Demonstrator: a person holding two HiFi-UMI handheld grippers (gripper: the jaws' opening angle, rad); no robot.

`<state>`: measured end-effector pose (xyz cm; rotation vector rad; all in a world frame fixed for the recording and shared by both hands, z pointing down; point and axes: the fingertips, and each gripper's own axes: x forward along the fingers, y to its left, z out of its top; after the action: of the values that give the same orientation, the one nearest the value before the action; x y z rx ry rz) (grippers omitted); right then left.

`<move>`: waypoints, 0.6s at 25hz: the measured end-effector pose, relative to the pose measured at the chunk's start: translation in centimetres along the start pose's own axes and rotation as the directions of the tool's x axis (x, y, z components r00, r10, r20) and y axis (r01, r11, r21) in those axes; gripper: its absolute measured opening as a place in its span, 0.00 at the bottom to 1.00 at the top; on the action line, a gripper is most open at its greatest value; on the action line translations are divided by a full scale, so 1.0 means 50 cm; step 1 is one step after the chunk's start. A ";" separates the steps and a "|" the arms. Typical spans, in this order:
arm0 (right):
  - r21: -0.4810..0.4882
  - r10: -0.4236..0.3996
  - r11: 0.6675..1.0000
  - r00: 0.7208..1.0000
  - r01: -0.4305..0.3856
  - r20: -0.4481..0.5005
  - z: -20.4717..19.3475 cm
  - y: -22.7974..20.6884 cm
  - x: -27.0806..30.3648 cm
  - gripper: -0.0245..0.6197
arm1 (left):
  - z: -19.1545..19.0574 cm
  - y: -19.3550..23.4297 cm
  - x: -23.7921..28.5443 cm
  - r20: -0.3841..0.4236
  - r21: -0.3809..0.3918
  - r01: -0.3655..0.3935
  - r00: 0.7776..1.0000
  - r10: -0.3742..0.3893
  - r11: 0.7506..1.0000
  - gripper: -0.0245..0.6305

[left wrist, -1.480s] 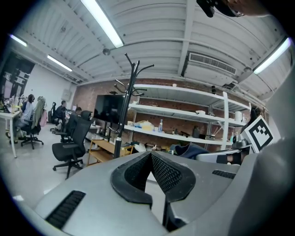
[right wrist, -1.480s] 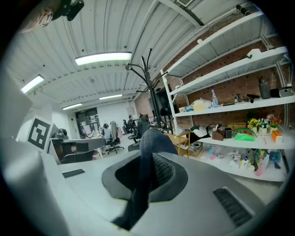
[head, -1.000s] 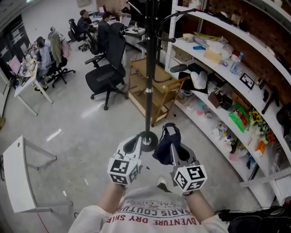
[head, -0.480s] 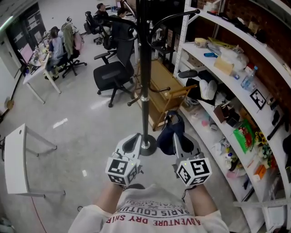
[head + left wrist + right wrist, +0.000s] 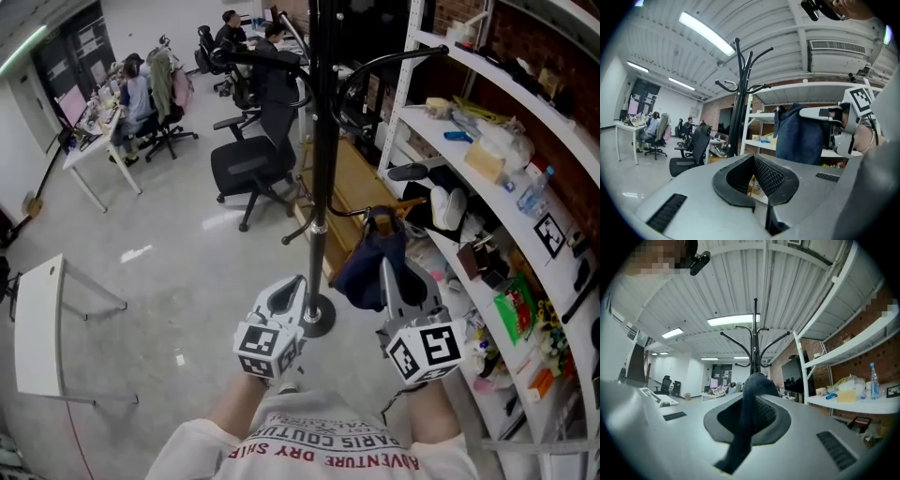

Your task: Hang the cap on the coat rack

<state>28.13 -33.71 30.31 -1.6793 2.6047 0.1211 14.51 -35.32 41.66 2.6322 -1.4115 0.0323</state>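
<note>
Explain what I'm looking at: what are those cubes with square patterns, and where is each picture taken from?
There is no robot here. A person holds a two-jaw gripper in each hand, and the patterned cubes are parts of those grippers. The head view comes from a camera on the person's head, looking down. The other two views come from cameras riding on each gripper, looking along its jaws. The right gripper is clamped on a dark blue cap, held up beside the black coat rack, which stands on the grey floor. The left gripper has its jaws together and holds nothing.
</note>
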 end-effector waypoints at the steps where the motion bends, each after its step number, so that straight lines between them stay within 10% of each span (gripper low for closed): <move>1: -0.018 0.006 1.000 1.000 -0.005 0.019 0.023 0.002 0.011 0.07 | 0.004 0.006 0.004 0.002 -0.003 0.000 1.000 0.000 1.000 0.05; 15: -0.182 0.049 0.983 0.980 -0.013 0.194 0.214 0.033 0.113 0.07 | 0.052 0.076 0.035 0.045 0.021 0.010 0.999 -0.011 1.000 0.05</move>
<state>24.20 -37.24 19.28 -1.5827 2.5367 0.5120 12.19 -39.19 39.72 2.6736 -1.4182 -0.0145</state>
